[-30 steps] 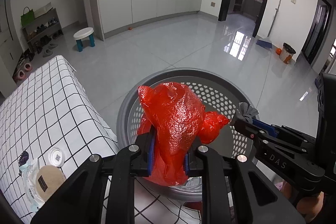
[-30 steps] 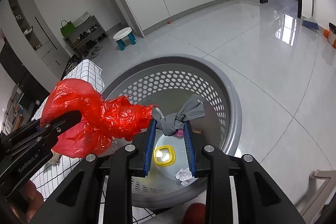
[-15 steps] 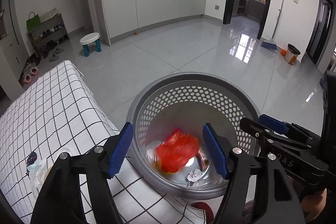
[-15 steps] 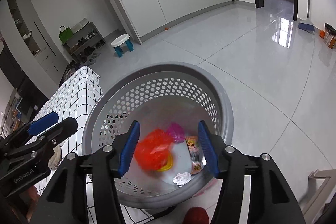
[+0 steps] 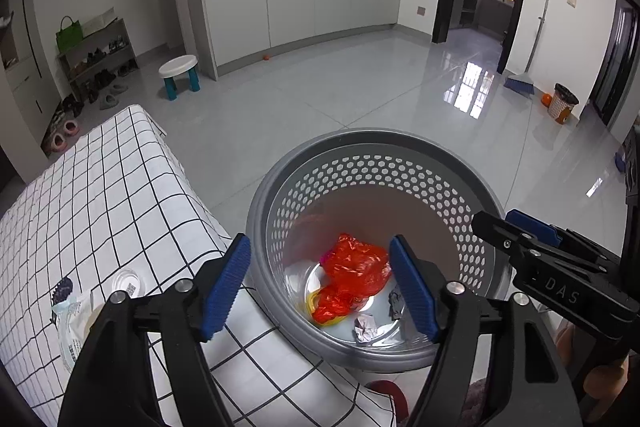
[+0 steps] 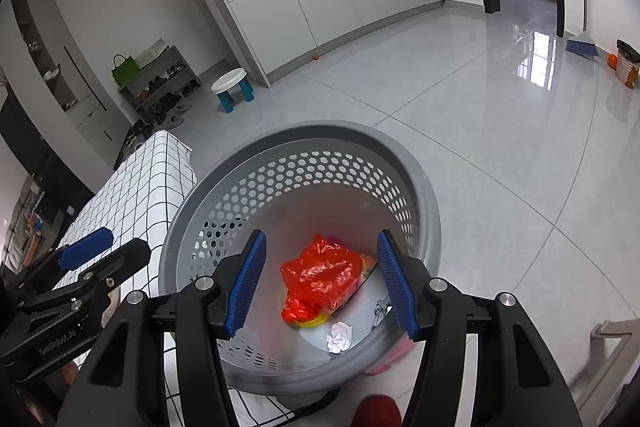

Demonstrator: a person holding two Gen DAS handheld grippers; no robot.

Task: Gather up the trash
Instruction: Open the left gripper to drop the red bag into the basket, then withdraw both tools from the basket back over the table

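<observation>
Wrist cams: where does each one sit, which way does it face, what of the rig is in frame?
Left wrist: on the left gripper, aimed down into the grey basket; own jaws opening, empty; right gripper at right.
Right wrist: on the right gripper, same downward aim; jaws open, empty; left gripper at left.
Shared: basket, red bag, checked cloth.

Left gripper (image 5: 320,283) opening, empty; right gripper (image 6: 320,283) agape.

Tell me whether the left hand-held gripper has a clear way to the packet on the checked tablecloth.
Probably yes: the left hand-held gripper is opening and empty, and the packet lies uncovered on the checked tablecloth just to its left.
</observation>
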